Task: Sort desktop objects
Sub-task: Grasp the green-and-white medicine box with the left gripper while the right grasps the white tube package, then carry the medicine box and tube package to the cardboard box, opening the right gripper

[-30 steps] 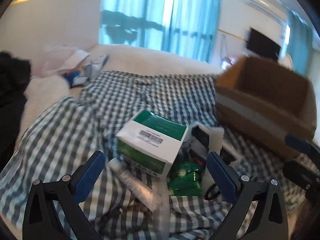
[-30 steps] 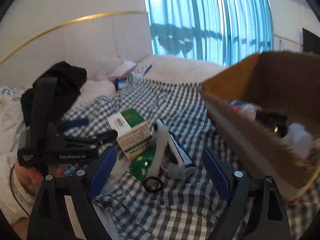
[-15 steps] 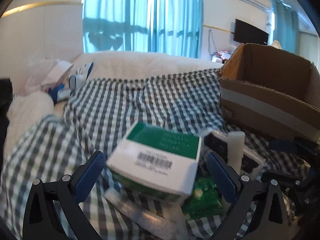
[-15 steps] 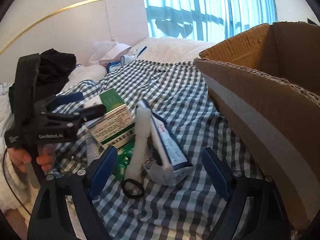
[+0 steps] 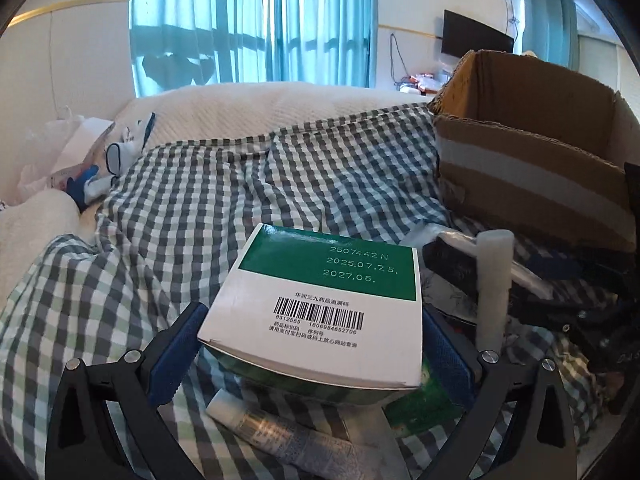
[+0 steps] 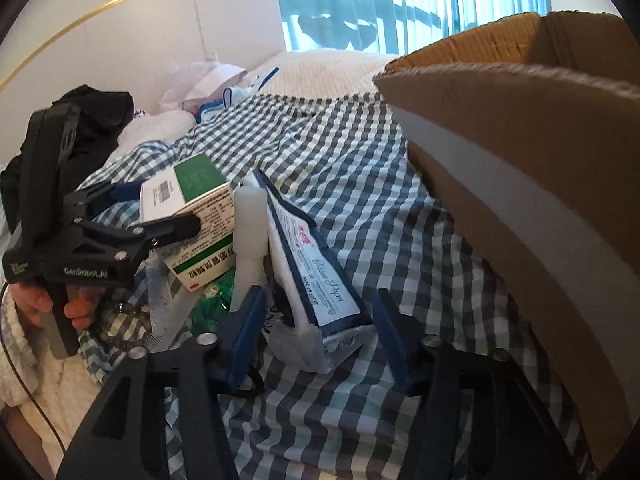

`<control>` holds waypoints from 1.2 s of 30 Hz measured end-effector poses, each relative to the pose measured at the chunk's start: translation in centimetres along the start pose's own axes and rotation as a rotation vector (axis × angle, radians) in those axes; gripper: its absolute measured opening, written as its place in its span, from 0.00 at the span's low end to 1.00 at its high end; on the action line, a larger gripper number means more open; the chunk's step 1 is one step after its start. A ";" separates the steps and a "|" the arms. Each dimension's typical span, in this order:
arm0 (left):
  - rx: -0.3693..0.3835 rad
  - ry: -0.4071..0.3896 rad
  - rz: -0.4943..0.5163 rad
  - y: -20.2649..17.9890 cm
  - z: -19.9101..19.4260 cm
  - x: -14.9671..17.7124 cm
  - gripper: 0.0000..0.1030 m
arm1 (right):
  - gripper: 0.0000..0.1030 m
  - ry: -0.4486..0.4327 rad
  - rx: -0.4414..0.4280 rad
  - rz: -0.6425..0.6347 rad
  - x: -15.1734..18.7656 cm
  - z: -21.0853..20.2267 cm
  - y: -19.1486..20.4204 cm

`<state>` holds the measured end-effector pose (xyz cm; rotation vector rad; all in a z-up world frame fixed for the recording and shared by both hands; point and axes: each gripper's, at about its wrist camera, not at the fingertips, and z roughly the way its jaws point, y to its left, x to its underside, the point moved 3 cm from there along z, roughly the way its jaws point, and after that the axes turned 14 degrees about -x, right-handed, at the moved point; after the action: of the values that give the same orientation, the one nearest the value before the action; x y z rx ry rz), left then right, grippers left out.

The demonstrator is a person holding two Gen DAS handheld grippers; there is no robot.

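Observation:
A green and white medicine box (image 5: 320, 308) lies on the pile between the fingers of my left gripper (image 5: 312, 360), which stands open with its blue pads beside the box's sides. In the right wrist view that box (image 6: 188, 196) also sits between the left gripper's fingers. My right gripper (image 6: 320, 336) is closing its jaws around the near end of a blue and white tissue pack (image 6: 316, 276); the pads are close to the pack but do not squeeze it. A white stick (image 6: 250, 232) leans beside the pack.
An open cardboard box (image 6: 520, 152) stands close on the right. A checked cloth (image 5: 200, 208) covers the bed. Under the medicine box lie a silver tube (image 5: 280, 432) and a green sachet (image 5: 416, 404). A black hair ring (image 6: 248, 388) lies near my right gripper. Black clothing (image 6: 100, 116) is far left.
Both grippers have come down and closer to the pile. The medicine box now sits between the left fingers. The right fingers have narrowed around the tissue pack.

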<state>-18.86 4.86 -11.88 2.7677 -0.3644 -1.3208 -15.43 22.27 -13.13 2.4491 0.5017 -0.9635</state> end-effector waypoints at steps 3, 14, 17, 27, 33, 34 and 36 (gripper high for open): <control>0.009 0.010 0.007 -0.4 0.7 0.0 1.00 | 0.26 0.036 -0.012 -0.006 0.2 0.6 0.2; 0.011 0.046 -0.084 -0.2 0.1 0.1 0.96 | 0.16 0.026 0.043 -0.049 -0.7 -1.0 1.5; 0.013 0.079 -0.138 -0.1 -1.0 0.1 0.96 | 0.16 0.000 0.065 -0.056 -1.2 -2.2 1.9; -0.074 0.104 -0.157 -1.4 -6.7 0.9 0.95 | 0.14 -0.086 0.127 -0.054 -1.1 -6.7 3.0; -0.108 0.138 -0.177 -2.1 -9.2 3.0 0.94 | 0.14 -0.115 0.135 -0.056 -0.6 -9.9 4.2; -0.113 0.137 -0.177 -2.2 -9.7 3.2 0.94 | 0.14 -0.124 0.133 -0.055 -0.7 -10.5 4.5; -0.118 0.127 -0.188 -2.3 -10.8 3.4 0.94 | 0.14 -0.142 0.137 -0.053 -0.6 -11.5 4.9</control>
<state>-8.06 5.73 -7.96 2.8233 -0.0187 -1.1491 -7.21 24.28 -3.85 2.4739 0.4676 -1.2211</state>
